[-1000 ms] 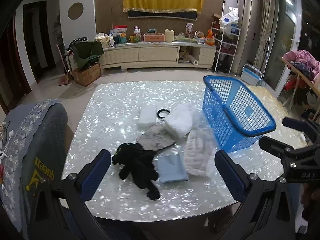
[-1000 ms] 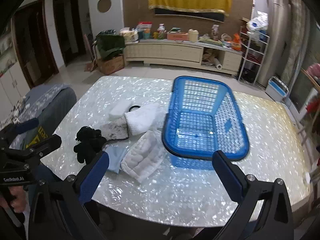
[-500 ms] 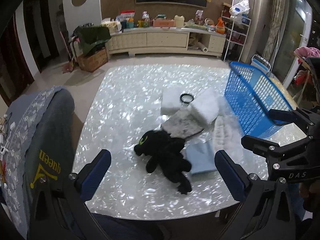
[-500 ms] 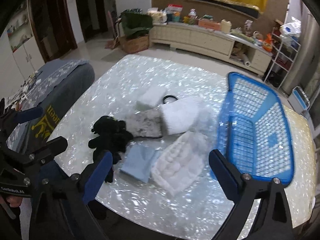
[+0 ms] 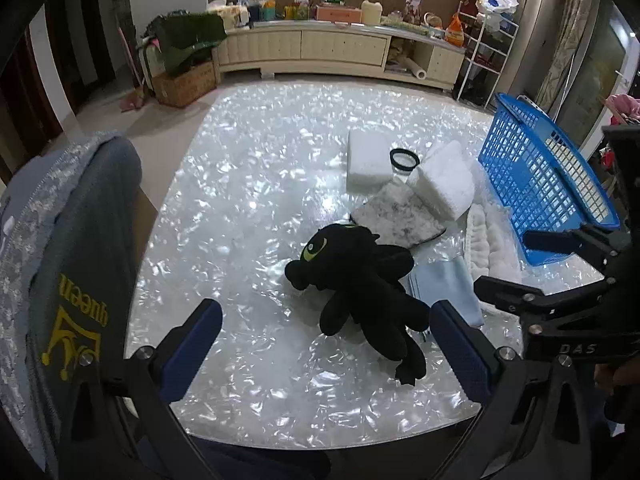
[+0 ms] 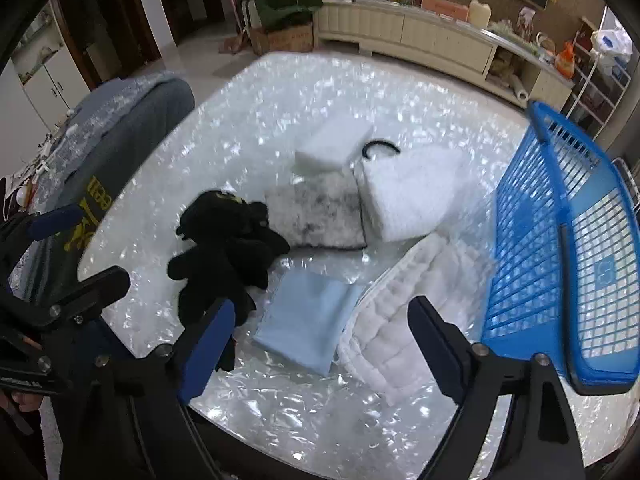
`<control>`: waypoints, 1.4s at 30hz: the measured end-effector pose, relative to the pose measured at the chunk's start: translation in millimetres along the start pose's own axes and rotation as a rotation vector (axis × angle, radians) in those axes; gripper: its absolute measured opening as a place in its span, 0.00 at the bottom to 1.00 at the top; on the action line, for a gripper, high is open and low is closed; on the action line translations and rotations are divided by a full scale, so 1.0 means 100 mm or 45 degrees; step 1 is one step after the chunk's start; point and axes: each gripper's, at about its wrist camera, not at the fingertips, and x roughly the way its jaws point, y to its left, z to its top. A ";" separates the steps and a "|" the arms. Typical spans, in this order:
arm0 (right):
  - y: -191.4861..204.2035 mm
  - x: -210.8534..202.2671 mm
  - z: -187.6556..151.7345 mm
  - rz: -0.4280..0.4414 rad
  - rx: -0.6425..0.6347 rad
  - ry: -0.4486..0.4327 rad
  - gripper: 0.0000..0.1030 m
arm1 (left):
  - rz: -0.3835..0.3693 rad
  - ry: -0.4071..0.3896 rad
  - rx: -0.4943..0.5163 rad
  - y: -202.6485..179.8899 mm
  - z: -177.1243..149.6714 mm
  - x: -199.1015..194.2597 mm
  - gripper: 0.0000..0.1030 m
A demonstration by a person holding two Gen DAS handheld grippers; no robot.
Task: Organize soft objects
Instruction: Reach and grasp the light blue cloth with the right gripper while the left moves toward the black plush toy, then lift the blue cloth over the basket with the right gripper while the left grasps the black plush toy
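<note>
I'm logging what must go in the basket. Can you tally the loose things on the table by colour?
White: 3 – foam block, folded towel, quilted cloth
Grey-speckled: 1 – fuzzy pad
Light blue: 1 – folded cloth
Black: 2 – plush toy, hair ring
Total: 7, all outside the blue basket.

One black plush toy [image 5: 356, 276], five folded cloths [image 6: 308, 318], one blue basket [image 6: 560, 256].

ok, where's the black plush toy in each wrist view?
Left wrist: black plush toy sits centre, just beyond the left gripper fingers.
Right wrist: it lies left of centre, partly behind the right gripper's left finger.
Shared landmark: the light blue cloth beside it.
</note>
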 end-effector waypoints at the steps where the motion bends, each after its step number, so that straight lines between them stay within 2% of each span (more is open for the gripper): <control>1: -0.01 0.05 0.00 0.001 0.003 0.016 0.80 | -0.007 0.011 -0.003 0.01 0.00 0.04 1.00; 13: -0.10 0.58 -0.02 0.075 0.051 0.175 0.61 | -0.040 0.078 -0.012 -0.03 0.07 0.46 1.00; 15: -0.13 0.64 -0.02 0.078 0.058 0.198 0.54 | -0.034 0.090 -0.010 -0.04 0.07 0.52 1.00; 20: -0.16 0.71 0.05 0.087 0.059 0.218 0.50 | -0.039 0.112 0.000 -0.04 0.08 0.66 1.00; 23: -0.15 0.79 0.16 0.081 0.050 0.226 0.42 | -0.041 0.130 0.004 -0.04 0.08 0.73 1.00; 31: -0.01 0.99 0.30 0.021 -0.038 0.282 0.41 | -0.041 0.163 0.024 -0.04 0.07 0.88 1.00; 32: 0.00 1.00 0.30 0.024 -0.040 0.280 0.38 | -0.045 0.166 0.018 -0.03 0.07 0.89 1.00; 34: 0.05 1.02 0.31 0.038 -0.044 0.274 0.25 | -0.059 0.167 0.009 -0.01 0.07 0.90 1.00; 35: 0.06 1.03 0.31 0.052 -0.037 0.274 0.13 | -0.061 0.168 0.008 -0.01 0.07 0.90 1.00; 36: 0.06 1.04 0.31 0.072 -0.027 0.277 0.10 | -0.063 0.167 0.011 -0.01 0.07 0.90 1.00; 42: 0.02 0.98 0.28 0.096 -0.008 0.261 0.06 | -0.062 0.168 0.023 -0.05 0.07 0.91 1.00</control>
